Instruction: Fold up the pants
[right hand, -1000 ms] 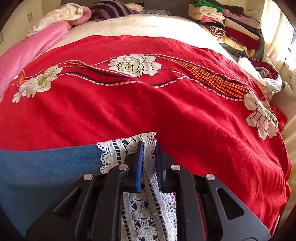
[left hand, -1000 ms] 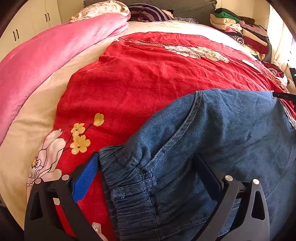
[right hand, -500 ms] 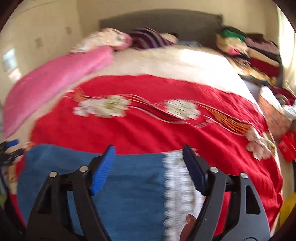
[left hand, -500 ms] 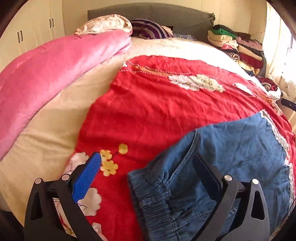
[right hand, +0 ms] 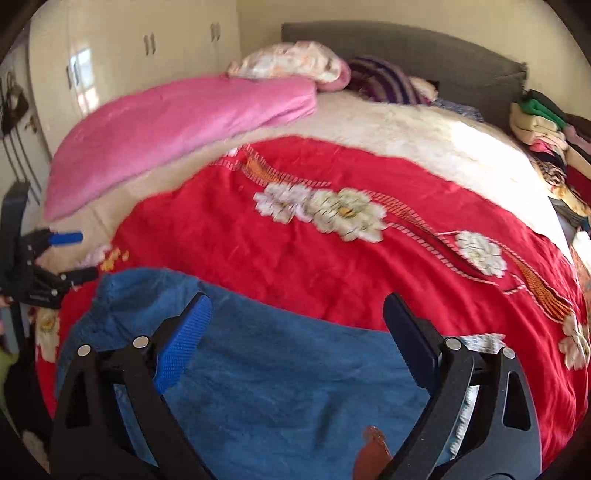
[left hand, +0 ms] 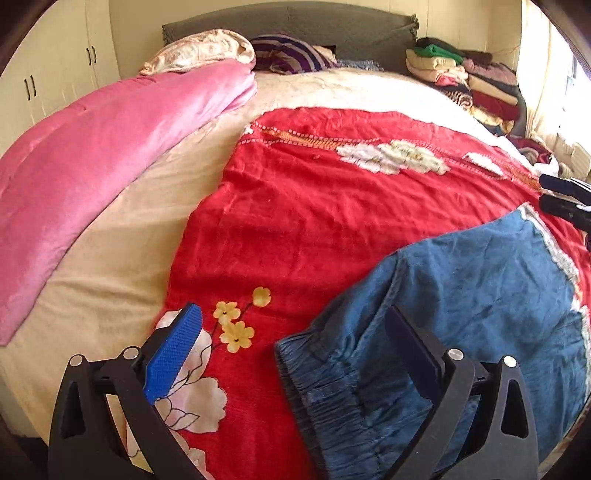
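- The denim pants (left hand: 476,295) lie flat on the red floral blanket (left hand: 314,206), down at the near edge of the bed, folded into a broad blue slab.
- Their long axis runs side to side across the bed: the gathered elastic waistband (left hand: 325,384) points to the left gripper's side, and the white lace hem (right hand: 476,343) points to the right gripper's side.
- Left gripper (left hand: 291,350) hangs over the waistband end with its jaws spread wide; the blue pad (left hand: 173,350) sits above the blanket's flower print, the dark finger above the denim, and nothing is pinched.
- Right gripper (right hand: 295,332) has just been opening its jaws and now stands wide apart above the middle of the pants, with cloth beneath it but none caught between the pads.
- From each wrist view, the other gripper peeks in at the frame's edge.
- Around them: a pink quilt (left hand: 110,147) rolled along the left side of the bed, well clear of the pants.
- Pillows (left hand: 288,51) rest by the grey headboard (left hand: 332,22), and a stack of folded clothes (left hand: 465,81) is piled at the far right corner.
- Cream wardrobe doors (right hand: 147,48) line the wall at the left.
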Demonstrator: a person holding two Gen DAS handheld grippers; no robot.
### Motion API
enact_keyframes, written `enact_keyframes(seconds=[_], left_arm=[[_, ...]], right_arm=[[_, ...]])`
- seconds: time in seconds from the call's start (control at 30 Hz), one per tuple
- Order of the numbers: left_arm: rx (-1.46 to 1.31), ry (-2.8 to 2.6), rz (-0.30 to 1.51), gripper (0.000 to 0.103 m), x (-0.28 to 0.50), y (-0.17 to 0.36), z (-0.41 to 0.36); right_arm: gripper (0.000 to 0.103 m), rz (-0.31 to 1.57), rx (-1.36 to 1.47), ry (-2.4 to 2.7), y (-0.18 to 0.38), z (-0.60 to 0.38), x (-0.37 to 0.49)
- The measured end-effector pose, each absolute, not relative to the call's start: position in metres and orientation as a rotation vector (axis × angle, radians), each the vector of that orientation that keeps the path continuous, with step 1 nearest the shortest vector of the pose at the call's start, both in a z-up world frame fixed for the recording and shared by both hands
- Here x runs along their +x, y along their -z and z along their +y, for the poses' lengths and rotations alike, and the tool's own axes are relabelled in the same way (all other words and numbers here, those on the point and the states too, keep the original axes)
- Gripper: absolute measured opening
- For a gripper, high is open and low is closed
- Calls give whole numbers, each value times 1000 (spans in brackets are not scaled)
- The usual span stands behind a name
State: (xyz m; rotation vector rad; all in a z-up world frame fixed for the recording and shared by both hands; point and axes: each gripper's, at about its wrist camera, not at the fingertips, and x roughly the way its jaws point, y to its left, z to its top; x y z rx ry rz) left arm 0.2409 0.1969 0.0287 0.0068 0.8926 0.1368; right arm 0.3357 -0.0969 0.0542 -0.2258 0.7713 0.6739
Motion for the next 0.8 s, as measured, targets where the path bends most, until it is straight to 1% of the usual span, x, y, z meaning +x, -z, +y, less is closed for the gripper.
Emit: enact_keyframes(seconds=[0.33,0.43,0.5,0.53,0.57,0.6,0.63,0.67,0.7,0.8], left_arm=[[17,-128,965,99,259,12,201],[14,-115,973,99,265,21,201],[-22,-84,966,97,268,25,201],[-35,-69,966,92,269,26,200],[-56,-37,968,63,269,28,198],[-73,-6,969,49,269,29,195],[-66,-1,958,47,268,29,191],[-46,-2,950,38,267,28,188],[-39,3,943,33,266,27,186],[-28,26,899,23,256,14,180]], right_arm=[[88,822,-495,-698,-7,-42,353],[88,839,-537,-688,6,-33,357],[88,854,-556,-693,13,-28,359],[88,860,-576,-694,18,-24,361],[88,859,-592,-693,21,-22,361],[87,856,-607,-696,24,-21,361],[87,858,-616,-700,26,-19,361],[87,861,-627,-701,29,-17,360],[87,861,-635,-701,31,-15,360],[87,849,-624,-716,34,-12,357]])
